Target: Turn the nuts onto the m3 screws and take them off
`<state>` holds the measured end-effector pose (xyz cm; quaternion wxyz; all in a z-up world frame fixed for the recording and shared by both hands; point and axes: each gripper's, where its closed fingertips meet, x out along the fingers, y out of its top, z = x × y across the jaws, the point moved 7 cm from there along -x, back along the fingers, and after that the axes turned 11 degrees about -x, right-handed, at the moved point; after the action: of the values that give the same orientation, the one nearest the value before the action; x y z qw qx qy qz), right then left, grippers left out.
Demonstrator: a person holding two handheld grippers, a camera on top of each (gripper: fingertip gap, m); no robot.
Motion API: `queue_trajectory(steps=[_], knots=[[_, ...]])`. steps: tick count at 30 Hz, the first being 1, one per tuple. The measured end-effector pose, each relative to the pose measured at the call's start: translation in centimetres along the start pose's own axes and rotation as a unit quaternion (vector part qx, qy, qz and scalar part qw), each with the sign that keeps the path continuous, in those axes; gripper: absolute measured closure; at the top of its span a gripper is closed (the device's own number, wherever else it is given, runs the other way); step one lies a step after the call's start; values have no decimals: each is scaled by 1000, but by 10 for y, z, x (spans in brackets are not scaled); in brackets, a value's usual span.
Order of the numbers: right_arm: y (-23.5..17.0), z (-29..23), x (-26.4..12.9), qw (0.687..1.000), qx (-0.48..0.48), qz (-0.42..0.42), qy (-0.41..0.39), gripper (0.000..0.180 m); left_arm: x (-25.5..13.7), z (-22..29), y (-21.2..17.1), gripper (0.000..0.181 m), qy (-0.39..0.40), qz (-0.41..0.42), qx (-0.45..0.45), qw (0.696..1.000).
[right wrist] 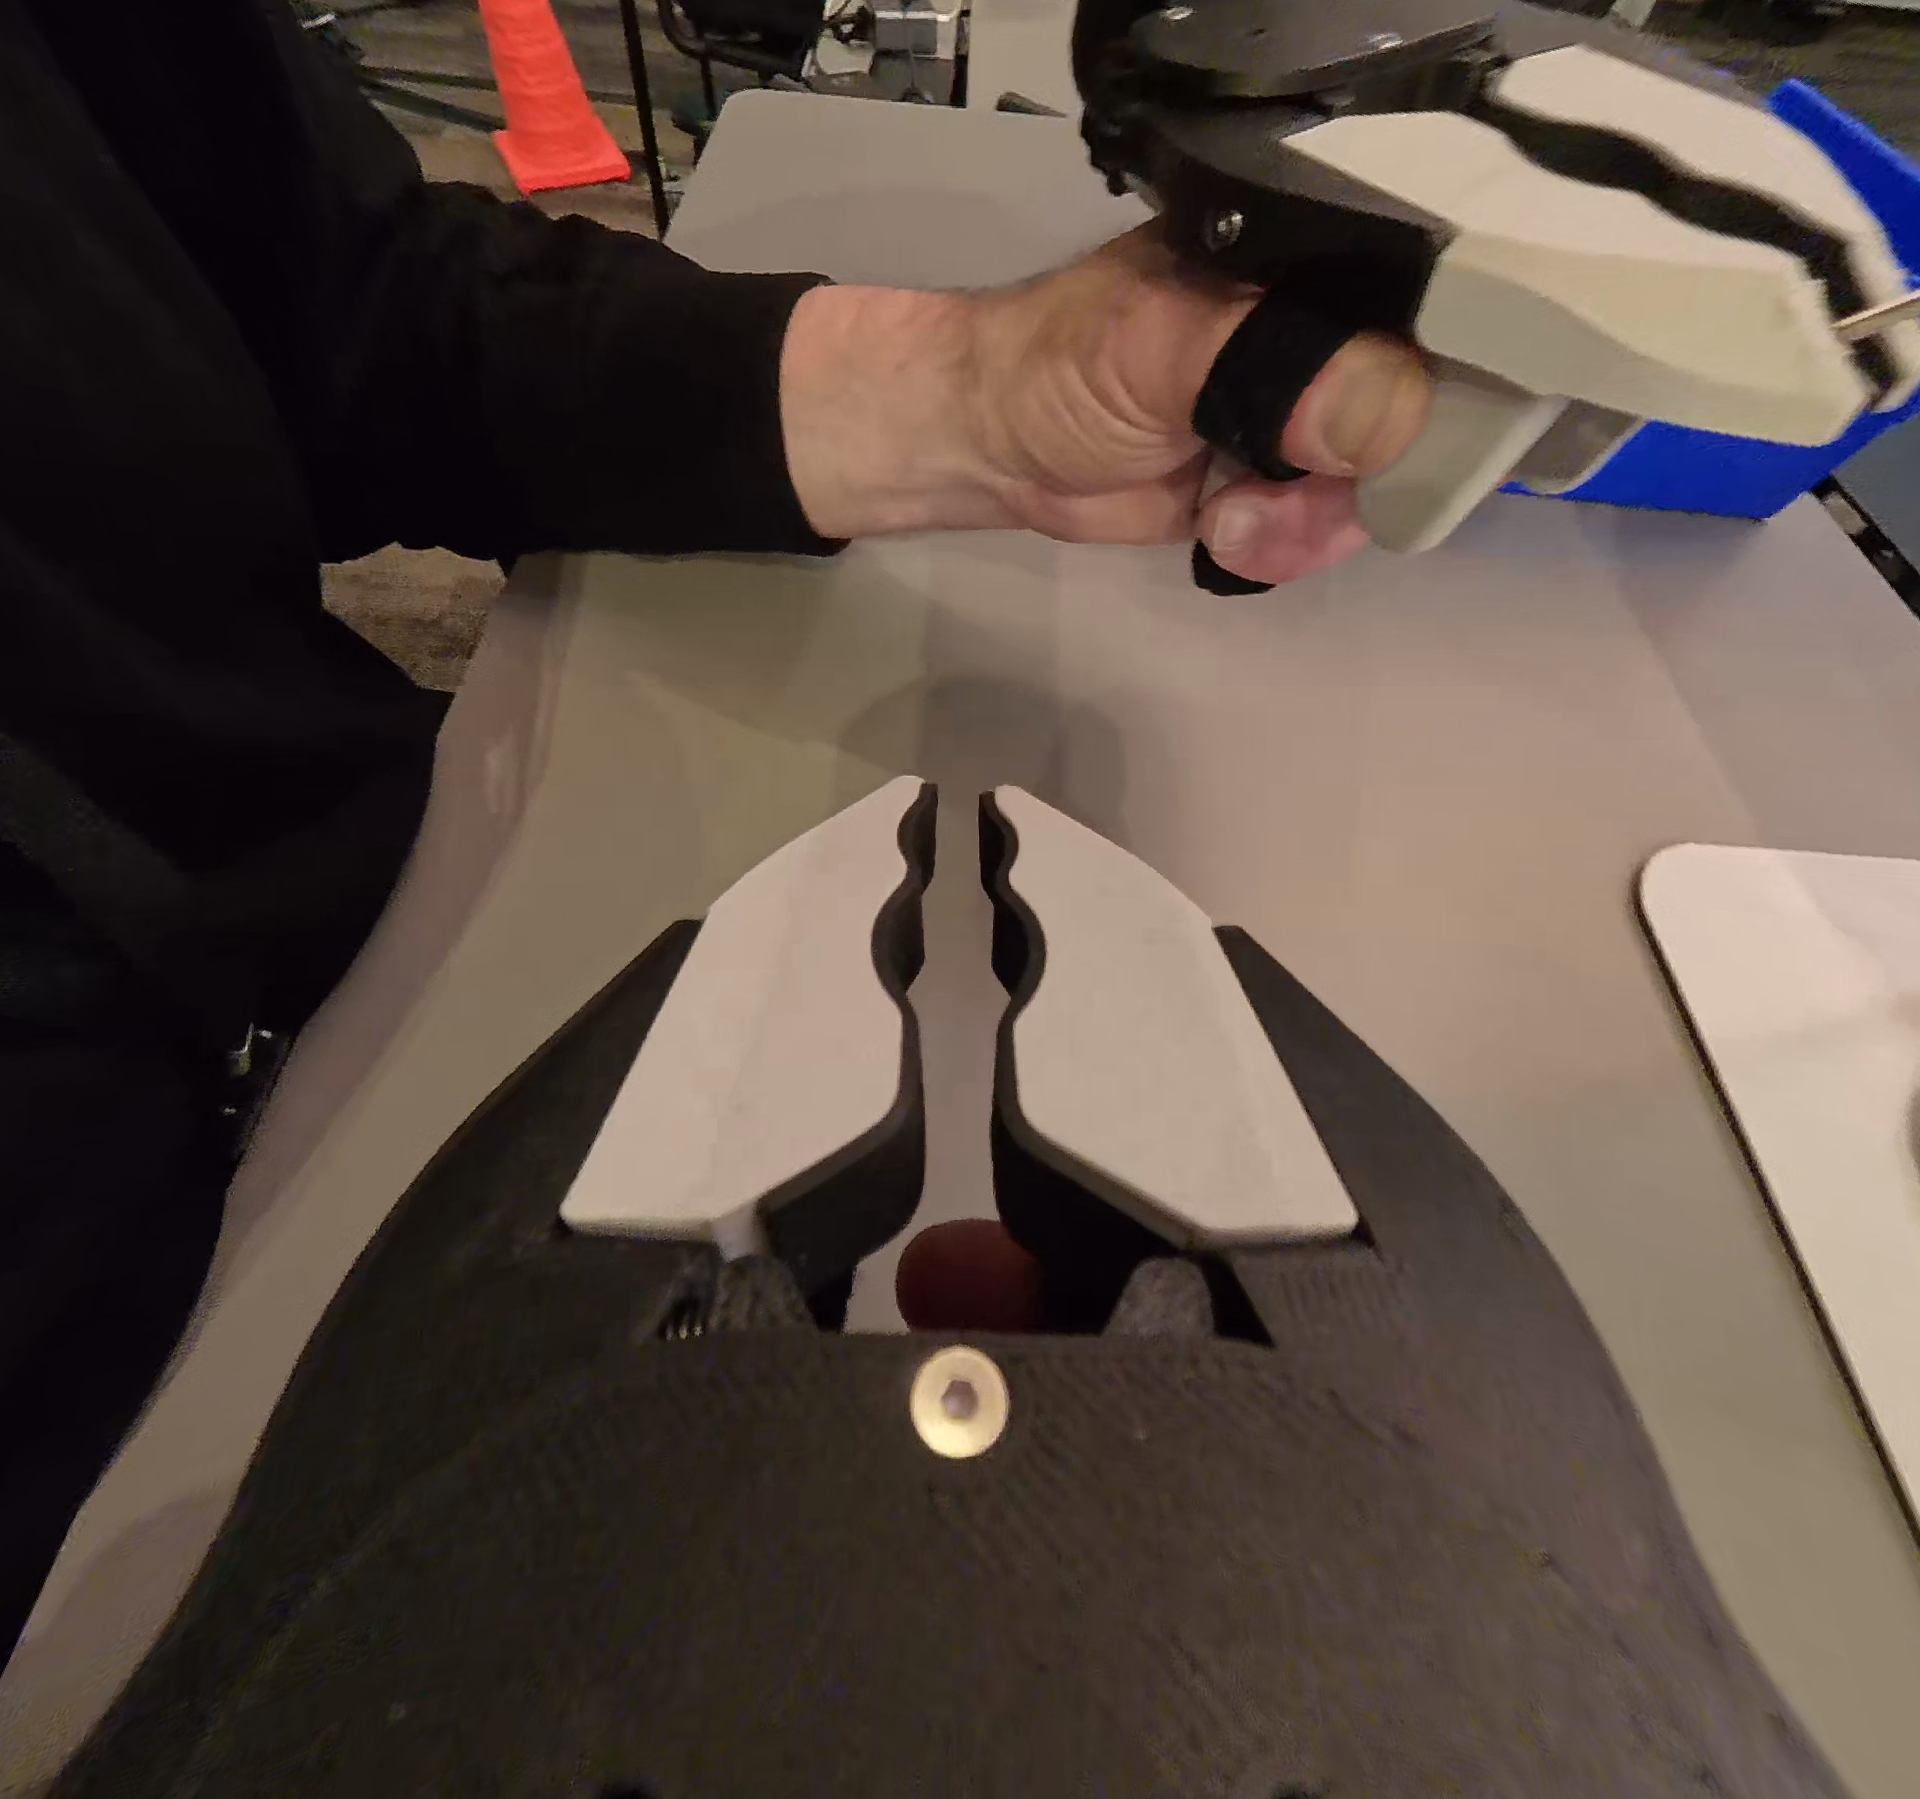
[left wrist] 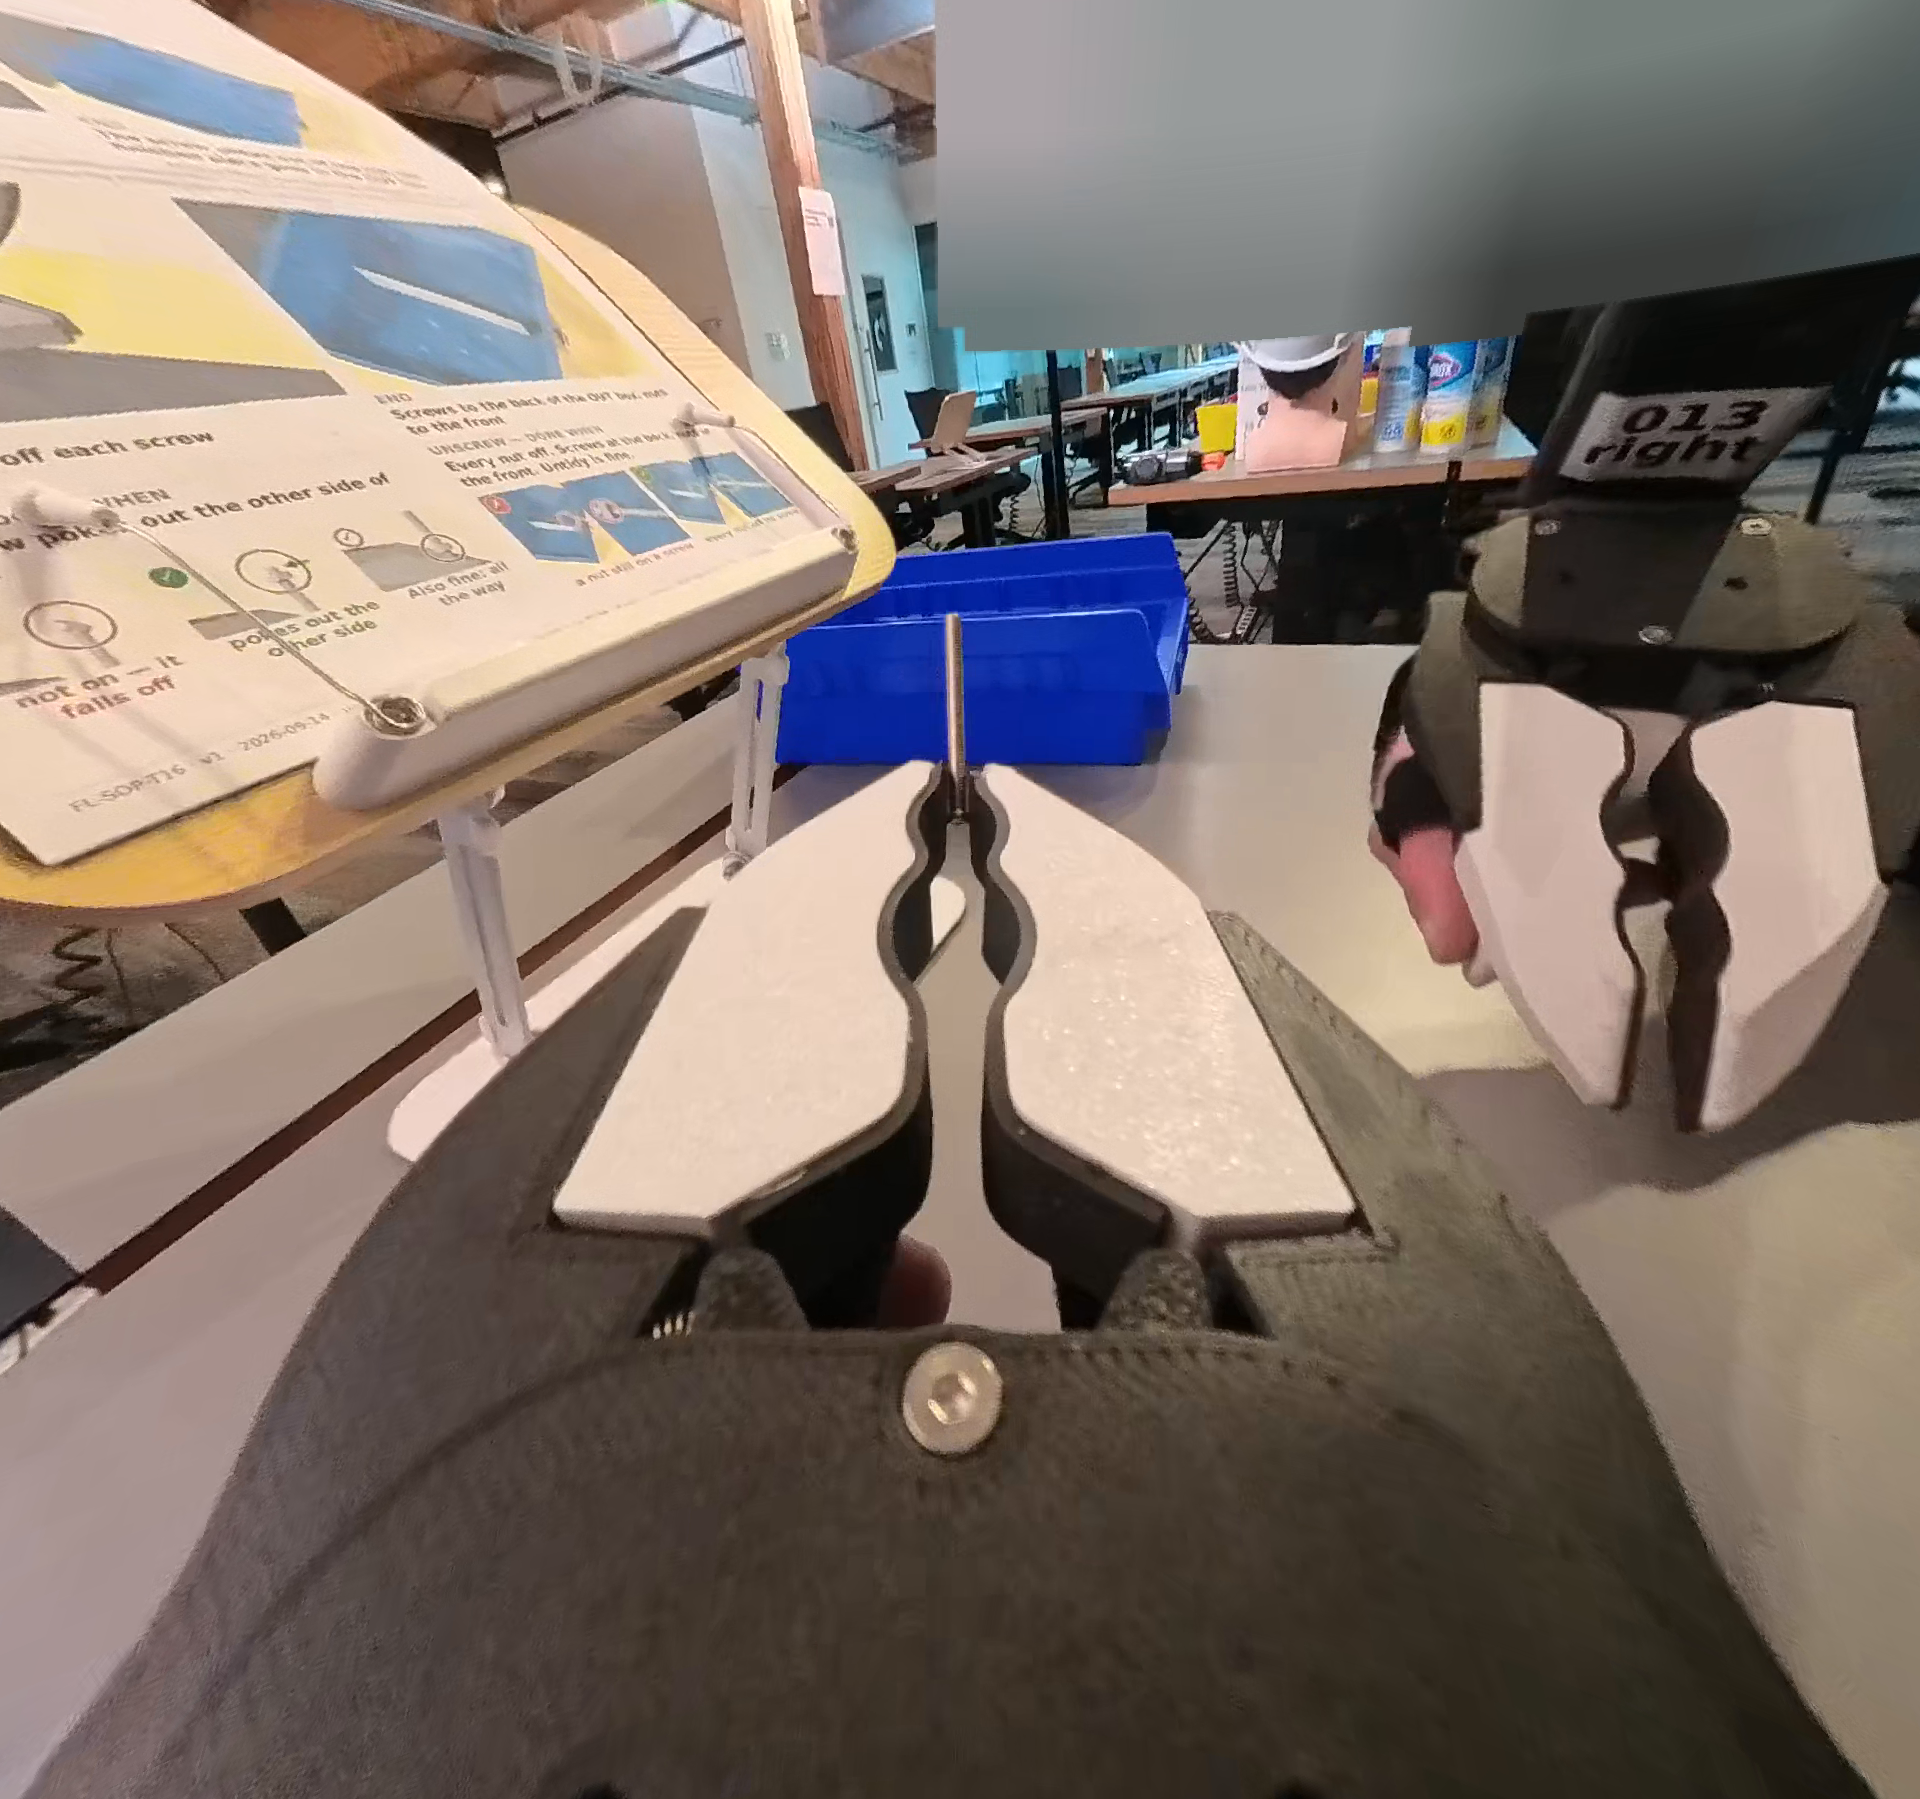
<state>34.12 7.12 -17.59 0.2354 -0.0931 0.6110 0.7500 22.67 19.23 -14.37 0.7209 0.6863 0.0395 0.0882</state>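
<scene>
My left gripper [left wrist: 954, 785] is shut on a thin metal screw [left wrist: 953, 689]. It grips the screw at its lower end, and the shaft stands straight up past the fingertips in front of a blue bin [left wrist: 1039, 700]. My right gripper [right wrist: 958, 795] hovers over the grey table [right wrist: 1299, 762] with its jaws a narrow gap apart and nothing between them. It also shows in the left wrist view [left wrist: 1662, 1110], pointing down to the right of the left gripper. The left gripper [right wrist: 1870, 336] appears at the top right of the right wrist view with the screw tip [right wrist: 1886, 321] poking out. No nut is visible.
An instruction sheet on a tilted yellow board [left wrist: 416, 461] stands on a white stand [left wrist: 488, 960] at the left. Its flat white base plate [right wrist: 1787, 1022] lies on the table at the right. The blue bin [right wrist: 1704, 476] sits behind the left gripper. An orange cone [right wrist: 535, 76] stands on the floor beyond.
</scene>
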Motion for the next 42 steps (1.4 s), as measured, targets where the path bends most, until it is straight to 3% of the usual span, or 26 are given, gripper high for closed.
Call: queue_trajectory(steps=[9,17,30,42], knots=[[18,-8,43,998,-37,-18,37,167,-39,-1,37,178,26,-1,66,997],[48,-3,98,996,-69,-12,55,156,-151,-10,75,177,143,6,91,985],[75,21,247,996,-43,-42,71,158,-279,-51,34,177,318,8,66,946],[77,31,320,988,10,-155,20,164,-311,-61,21,177,338,57,29,939]])
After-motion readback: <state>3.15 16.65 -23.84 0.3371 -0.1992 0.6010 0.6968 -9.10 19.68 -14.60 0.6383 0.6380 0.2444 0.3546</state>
